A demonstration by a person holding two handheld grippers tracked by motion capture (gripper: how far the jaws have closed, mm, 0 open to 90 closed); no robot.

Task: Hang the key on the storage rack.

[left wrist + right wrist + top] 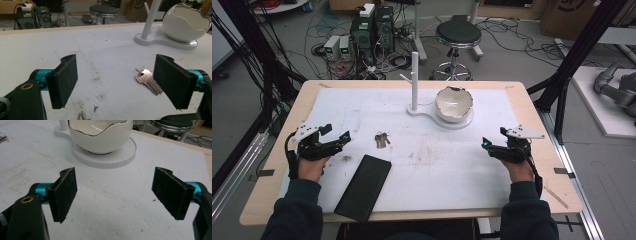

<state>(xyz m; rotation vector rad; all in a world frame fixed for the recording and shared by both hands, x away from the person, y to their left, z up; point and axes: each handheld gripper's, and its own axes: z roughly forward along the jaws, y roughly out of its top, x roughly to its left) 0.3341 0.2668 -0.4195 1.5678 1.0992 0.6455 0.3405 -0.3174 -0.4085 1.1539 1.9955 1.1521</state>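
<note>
A bunch of keys lies on the white mat, left of centre; in the left gripper view the keys rest just inside the right jaw. A white egg-shaped bowl sits on a white stand with an upright post at the back centre. A flat black wallet-like case lies near the front edge. My left gripper rests open at the left, a little short of the keys. My right gripper is open at the right, pointed toward the bowl, nothing between its jaws.
The white mat covers most of the wooden table. Small debris lies on the mat close to the left gripper. Beyond the table stand a black stool, computer boxes and cables on the floor.
</note>
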